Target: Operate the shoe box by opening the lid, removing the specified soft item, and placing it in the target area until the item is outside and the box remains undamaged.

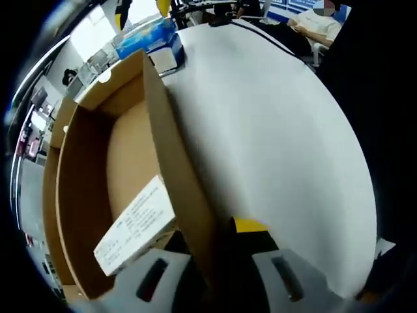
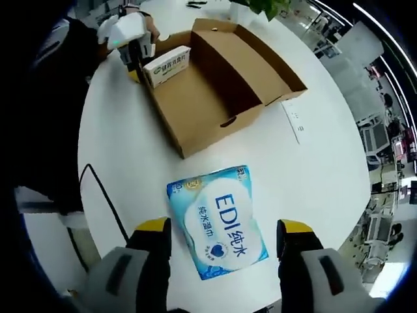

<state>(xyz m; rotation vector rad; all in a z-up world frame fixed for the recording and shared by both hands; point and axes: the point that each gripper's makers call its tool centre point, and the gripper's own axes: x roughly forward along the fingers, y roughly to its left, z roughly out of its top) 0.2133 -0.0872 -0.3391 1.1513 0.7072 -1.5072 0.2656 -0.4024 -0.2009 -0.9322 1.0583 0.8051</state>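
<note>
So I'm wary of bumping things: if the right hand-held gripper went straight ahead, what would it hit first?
Probably the blue wipes pack lying between its open jaws; the open cardboard box sits farther beyond.

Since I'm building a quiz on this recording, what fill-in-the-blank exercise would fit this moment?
1. The blue wipes pack lies on the white table, ____ the cardboard box.
2. The box lid is ____.
3. The left tongs straddle the box's ____, beside the small white carton.
4. The right tongs are ____, with the pack between them.

Missing words: outside; open; wall; open
</note>
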